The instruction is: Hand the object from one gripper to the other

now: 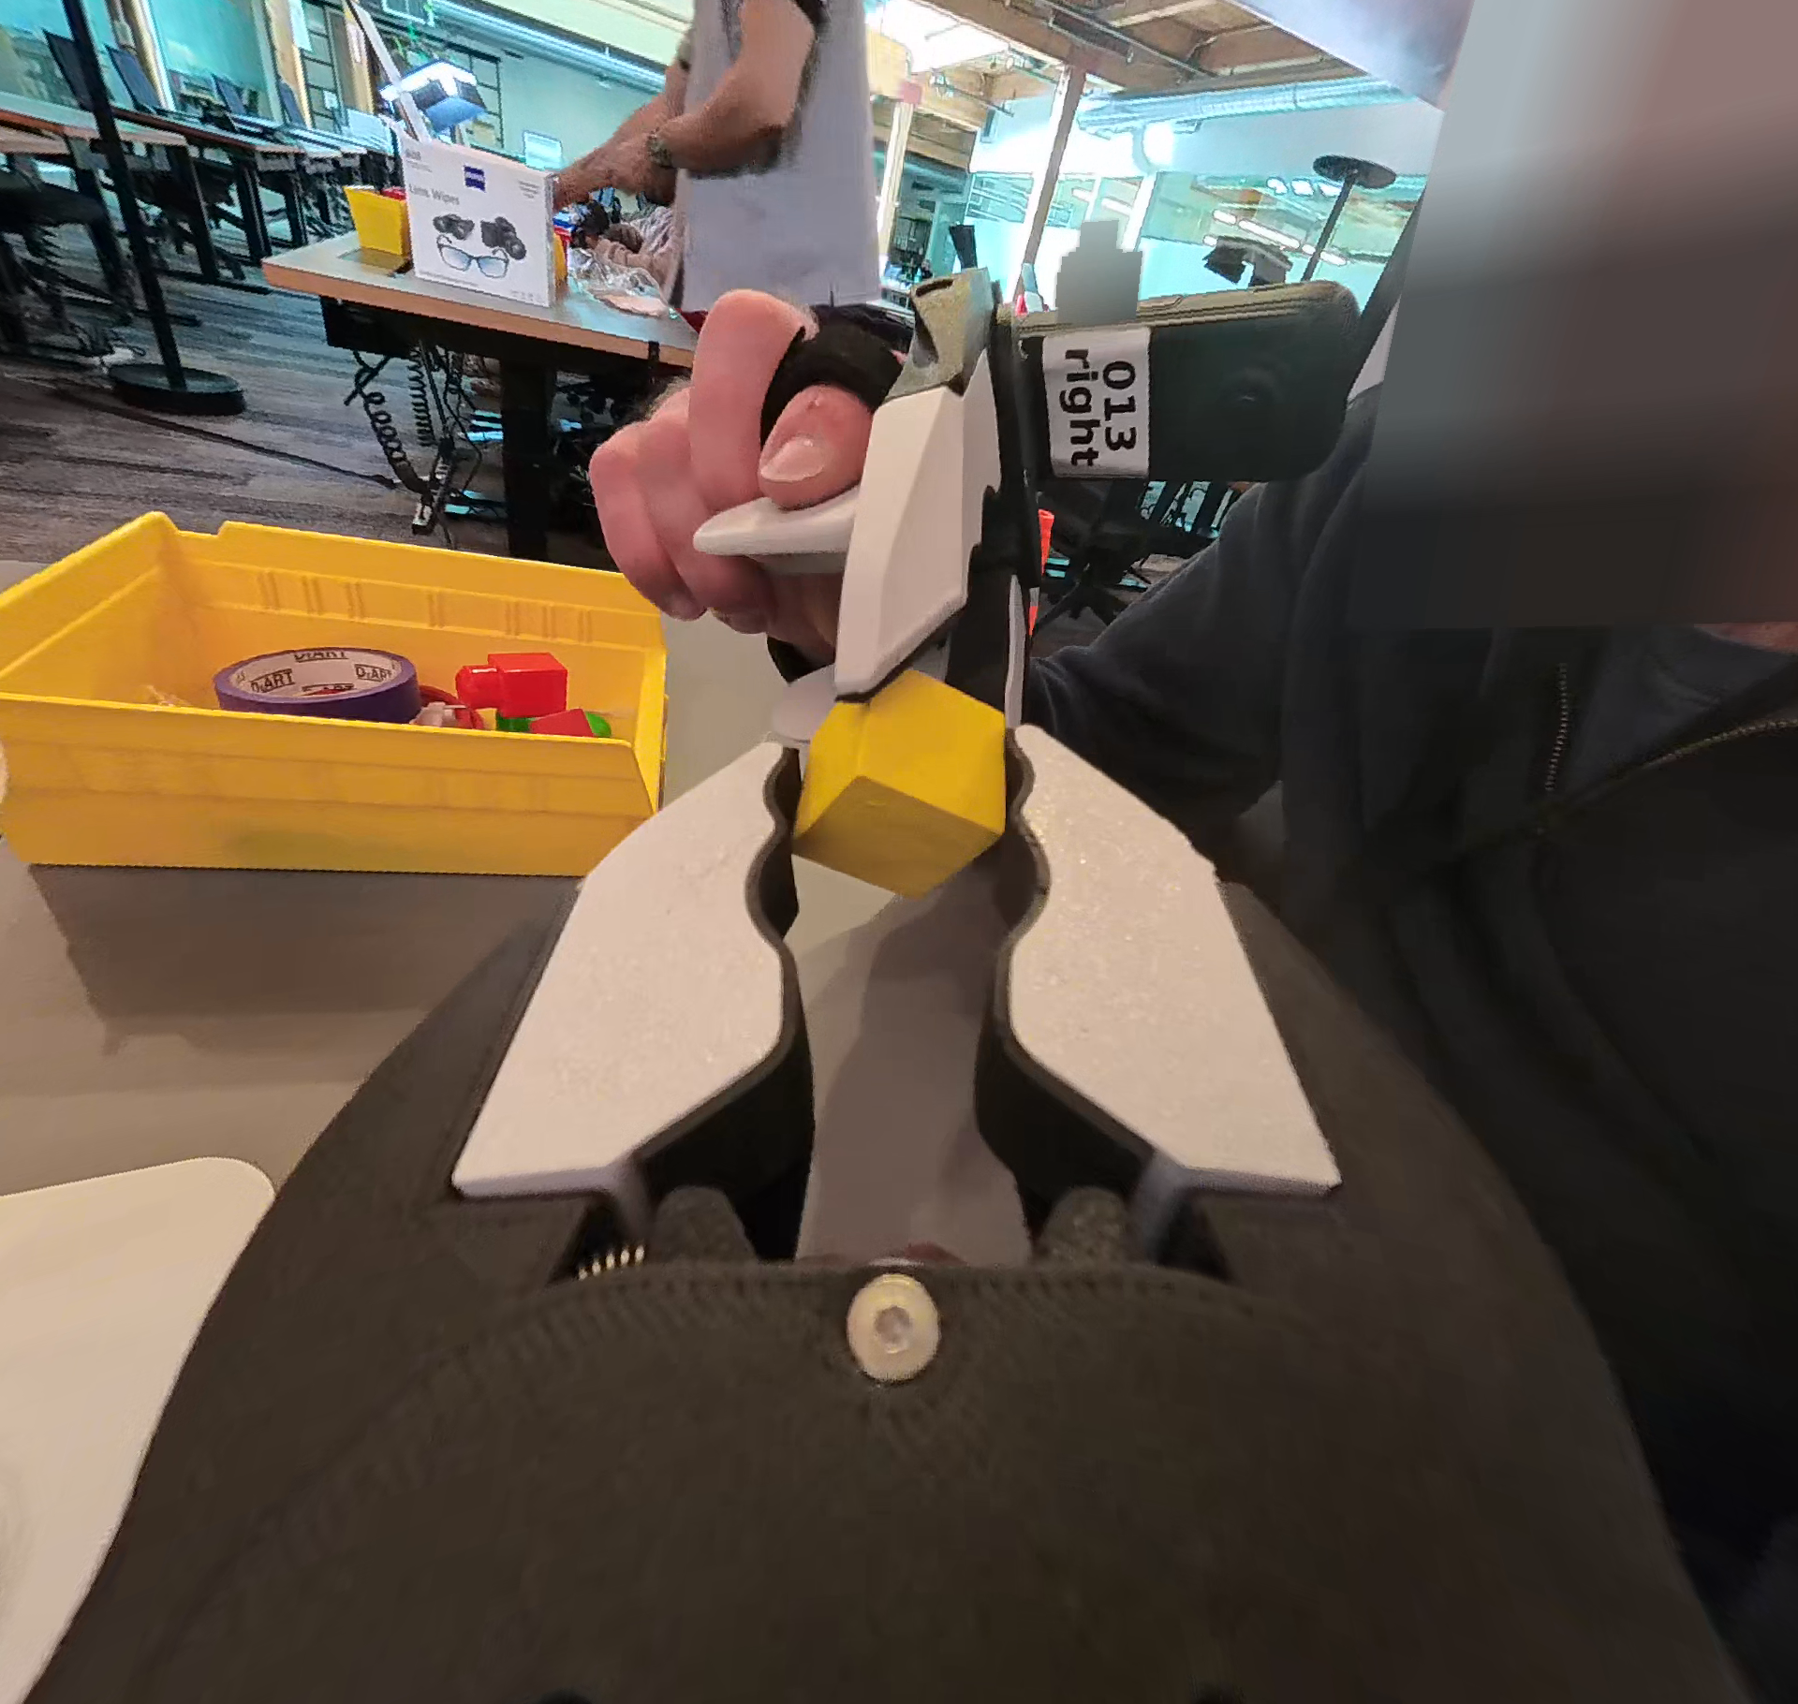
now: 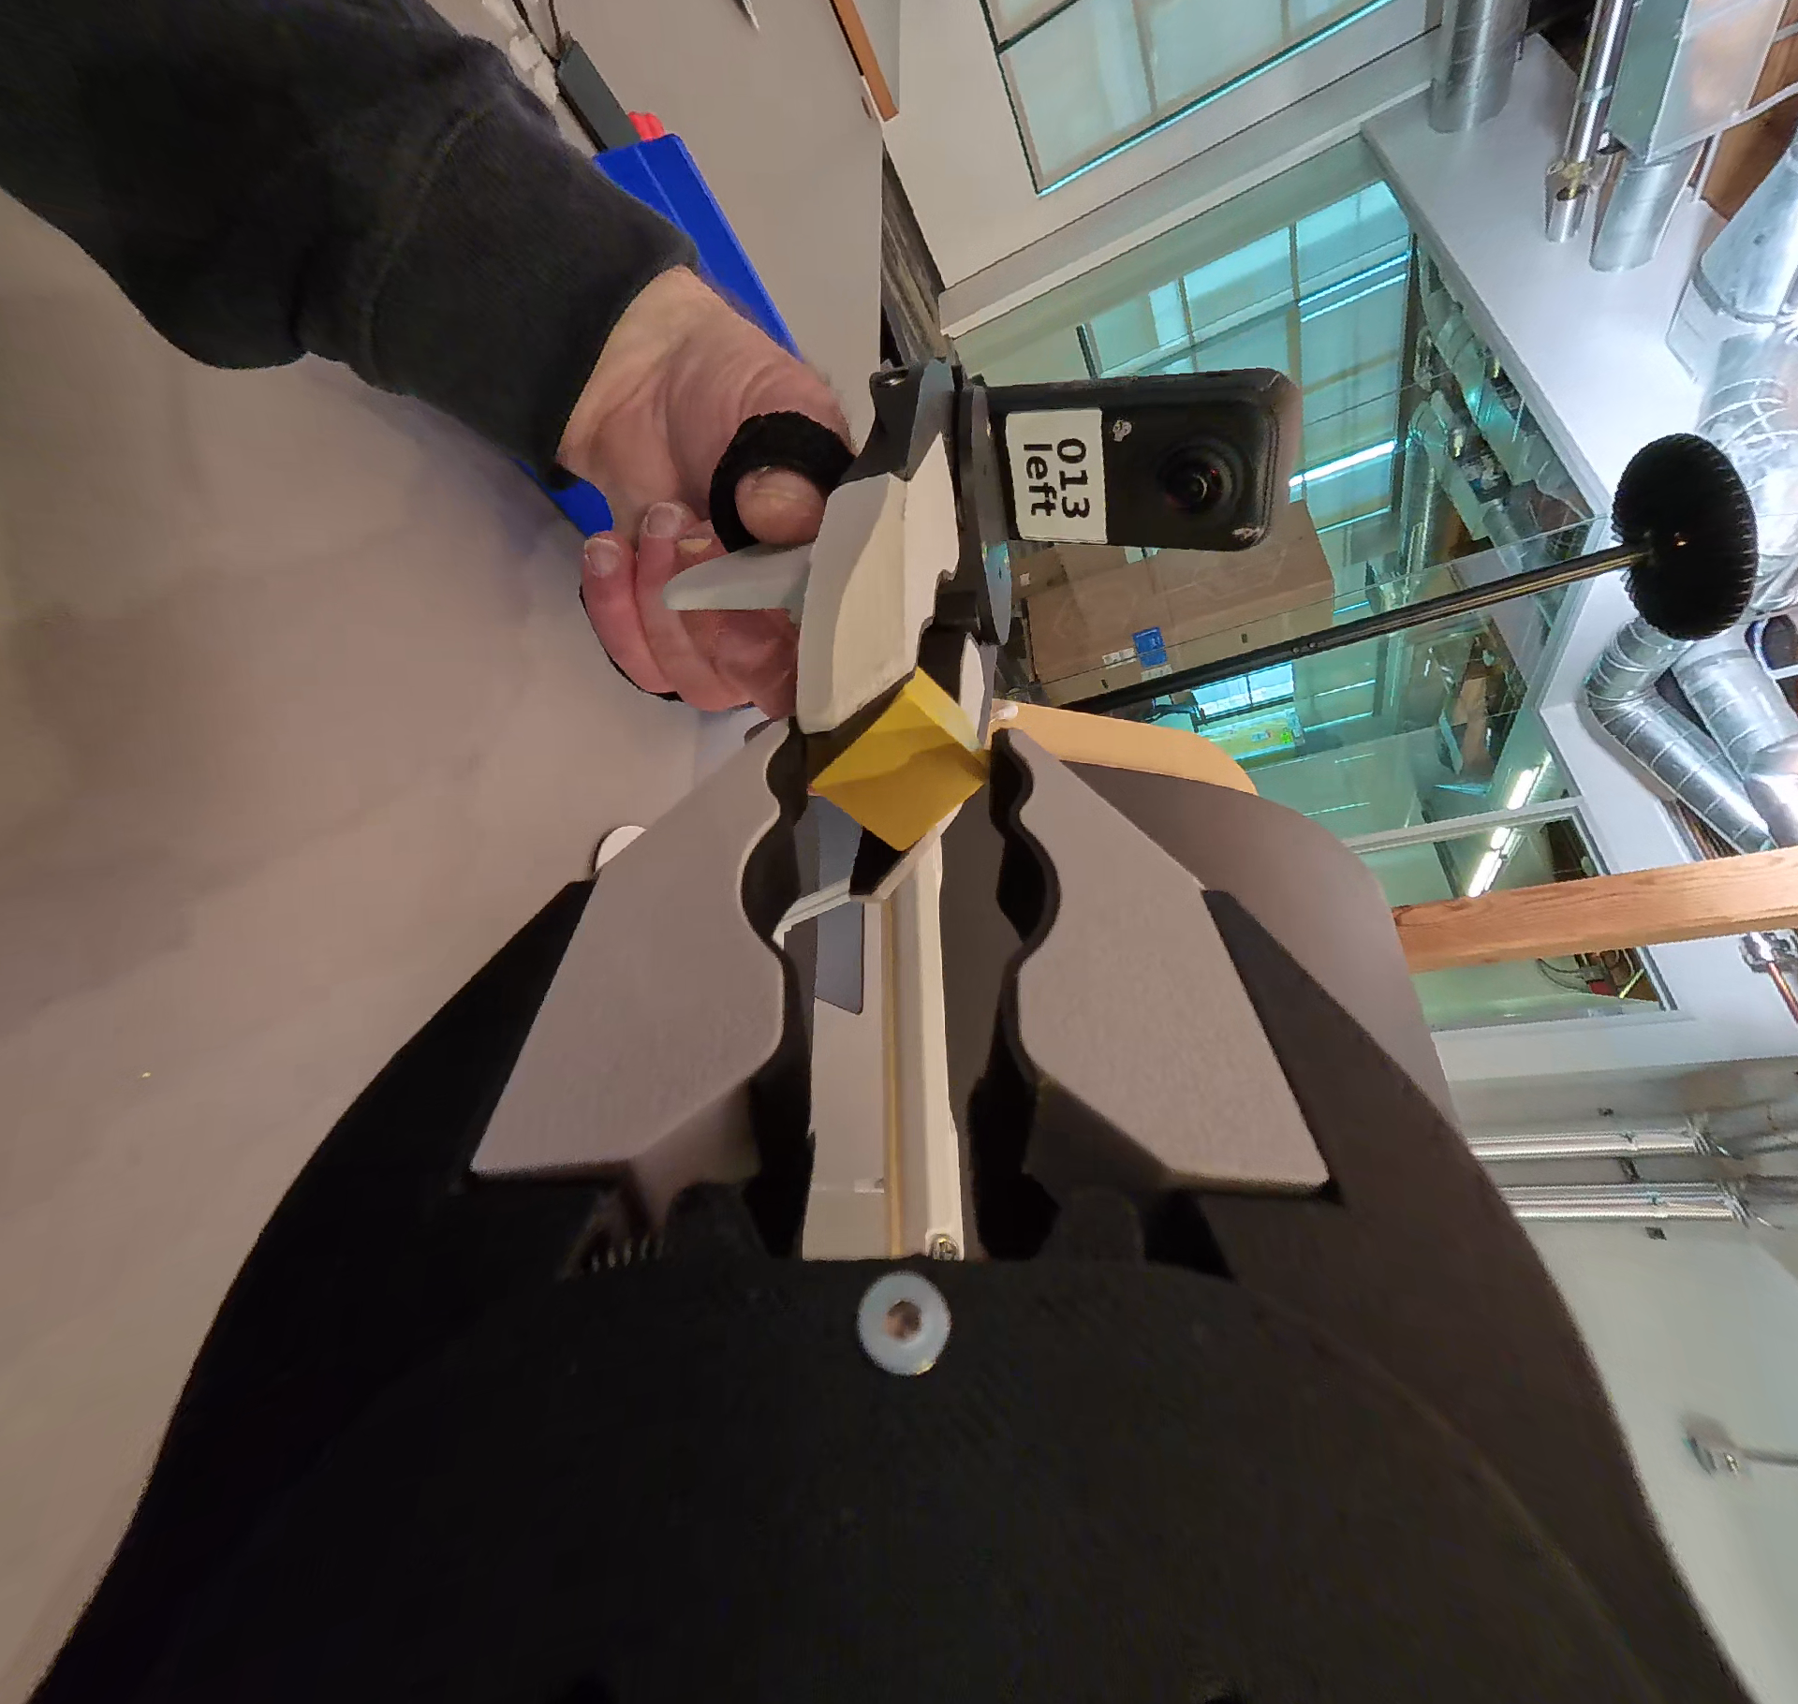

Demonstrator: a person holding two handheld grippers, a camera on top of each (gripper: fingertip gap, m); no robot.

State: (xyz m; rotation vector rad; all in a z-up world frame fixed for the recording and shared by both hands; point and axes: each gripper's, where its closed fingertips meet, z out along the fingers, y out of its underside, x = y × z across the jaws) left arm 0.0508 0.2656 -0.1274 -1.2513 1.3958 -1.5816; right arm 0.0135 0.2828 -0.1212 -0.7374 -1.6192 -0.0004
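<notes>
Left tongs (image 1: 900,811) pinching yellow block (image 1: 900,796) at fingertips, block in mid-air above desk (image 1: 292,976). Right tongs (image 2: 900,782) also at same block, crosswise, pinching it by other faces; both sets pressed onto it, as far as both views show. Judgement: handover at midpoint, double grip made, release by giving side and pull-away left; which side gives, cannot tell. Farther: yellow bin (image 1: 321,782) on desk, purple tape roll (image 1: 316,685) and red blocks (image 1: 516,683) inside.
</notes>
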